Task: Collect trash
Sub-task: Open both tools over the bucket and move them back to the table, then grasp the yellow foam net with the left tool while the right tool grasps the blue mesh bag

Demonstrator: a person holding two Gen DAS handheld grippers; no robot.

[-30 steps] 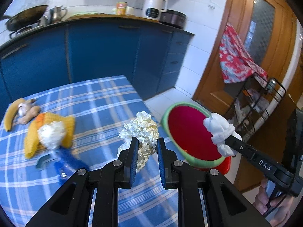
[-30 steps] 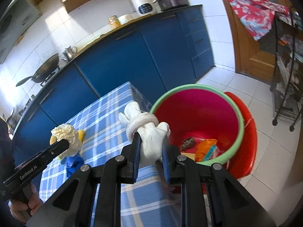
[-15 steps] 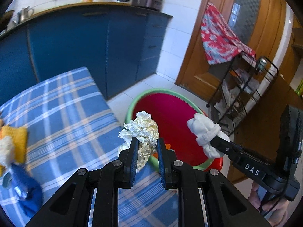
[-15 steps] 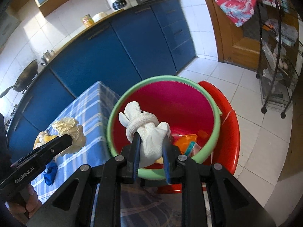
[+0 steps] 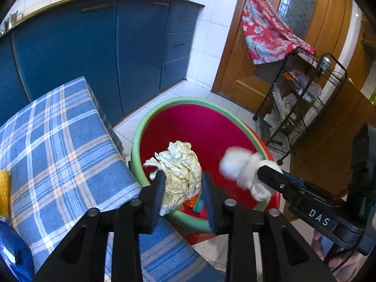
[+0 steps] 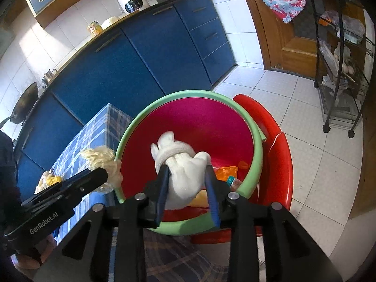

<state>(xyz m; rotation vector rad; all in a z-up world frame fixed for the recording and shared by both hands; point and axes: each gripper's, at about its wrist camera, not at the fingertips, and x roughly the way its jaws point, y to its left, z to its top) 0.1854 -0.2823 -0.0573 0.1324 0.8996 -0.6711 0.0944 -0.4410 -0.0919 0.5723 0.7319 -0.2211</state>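
On left claw (image 6: 110, 176): "GenRobot.AI"; right claw (image 5: 265, 176): "DAS".

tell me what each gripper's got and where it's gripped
Left gripper: crumpled cream paper ball, lower part between just-opening jaws. Right gripper: knotted white cloth glove, lower half likewise. Neither looks firmly pinched now.
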